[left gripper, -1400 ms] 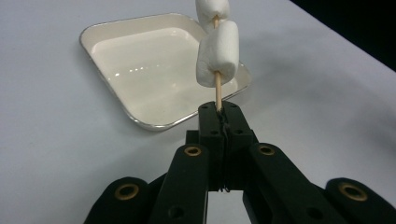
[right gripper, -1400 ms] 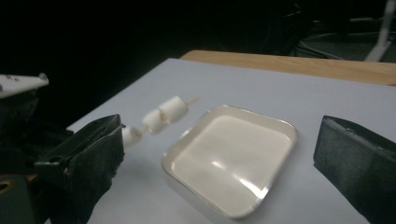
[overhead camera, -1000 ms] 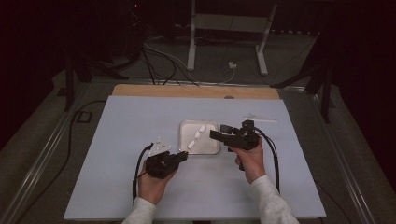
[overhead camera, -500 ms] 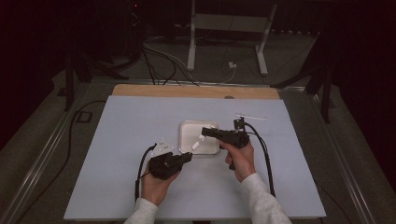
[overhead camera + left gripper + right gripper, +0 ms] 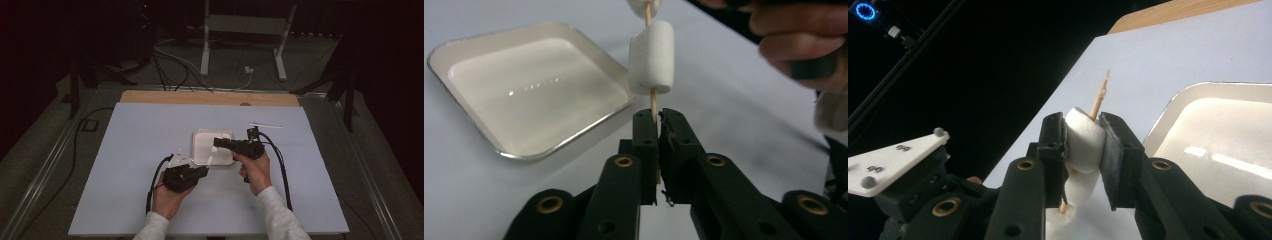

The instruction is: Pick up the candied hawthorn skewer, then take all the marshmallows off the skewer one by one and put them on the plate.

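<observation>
Left gripper [image 5: 657,125]: clamped tight on the skewer [image 5: 653,102], unmoved since earlier.
Right gripper [image 5: 1083,137]: jaws just closing, now squeezing the upper marshmallow [image 5: 1084,140]; previously apart.
Lower marshmallow [image 5: 651,57]: threaded below.
Tray [image 5: 200,150]: behind, unshifted.

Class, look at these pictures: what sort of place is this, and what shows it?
Probably a lab or studio set up for recording: a pale covered table in a dark room, loose cables on the floor, and a metal stand behind.
</observation>
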Demonstrator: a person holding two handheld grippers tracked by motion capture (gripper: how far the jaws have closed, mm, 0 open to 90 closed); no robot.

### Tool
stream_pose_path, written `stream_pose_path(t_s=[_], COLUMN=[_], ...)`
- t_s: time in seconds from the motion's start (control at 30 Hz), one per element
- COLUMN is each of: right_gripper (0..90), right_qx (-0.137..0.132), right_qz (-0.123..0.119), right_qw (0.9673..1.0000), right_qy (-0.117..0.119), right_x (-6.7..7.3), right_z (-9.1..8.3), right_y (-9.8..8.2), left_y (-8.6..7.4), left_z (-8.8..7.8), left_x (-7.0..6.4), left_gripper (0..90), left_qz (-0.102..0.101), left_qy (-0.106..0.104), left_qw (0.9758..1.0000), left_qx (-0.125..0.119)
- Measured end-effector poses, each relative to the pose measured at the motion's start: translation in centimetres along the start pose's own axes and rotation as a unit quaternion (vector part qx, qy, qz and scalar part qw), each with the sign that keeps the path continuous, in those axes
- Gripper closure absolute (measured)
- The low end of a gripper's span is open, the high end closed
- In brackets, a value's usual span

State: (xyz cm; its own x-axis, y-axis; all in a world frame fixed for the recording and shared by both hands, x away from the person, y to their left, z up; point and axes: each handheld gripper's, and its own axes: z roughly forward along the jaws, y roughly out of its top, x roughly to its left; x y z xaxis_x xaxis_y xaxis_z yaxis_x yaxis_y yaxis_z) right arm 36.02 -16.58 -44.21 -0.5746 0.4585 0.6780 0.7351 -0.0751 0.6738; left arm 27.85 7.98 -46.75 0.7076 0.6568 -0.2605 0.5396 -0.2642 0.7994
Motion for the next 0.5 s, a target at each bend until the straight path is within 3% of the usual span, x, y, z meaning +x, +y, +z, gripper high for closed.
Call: stream_pose_path(t_s=[0.33, 0.5], right_gripper=[74.2, 74.6], right_qx=[0.009, 0.01], right_qz=[-0.016, -0.021], right_qw=[0.9998, 0.9997], right_qy=[-0.007, -0.012], right_x=[0.33, 0.34], right_z=[0.28, 0.3], right_y=[0.14, 0.29], left_y=[-0.14, -0.38], left_z=[-0.02, 0.01], left_x=[-0.01, 0.15], left_gripper=[90.0, 90.0], left_qz=[0.002, 0.002], left_qy=[0.027, 0.031], left_qw=[0.9996, 0.9995], left_qx=[0.008, 0.008])
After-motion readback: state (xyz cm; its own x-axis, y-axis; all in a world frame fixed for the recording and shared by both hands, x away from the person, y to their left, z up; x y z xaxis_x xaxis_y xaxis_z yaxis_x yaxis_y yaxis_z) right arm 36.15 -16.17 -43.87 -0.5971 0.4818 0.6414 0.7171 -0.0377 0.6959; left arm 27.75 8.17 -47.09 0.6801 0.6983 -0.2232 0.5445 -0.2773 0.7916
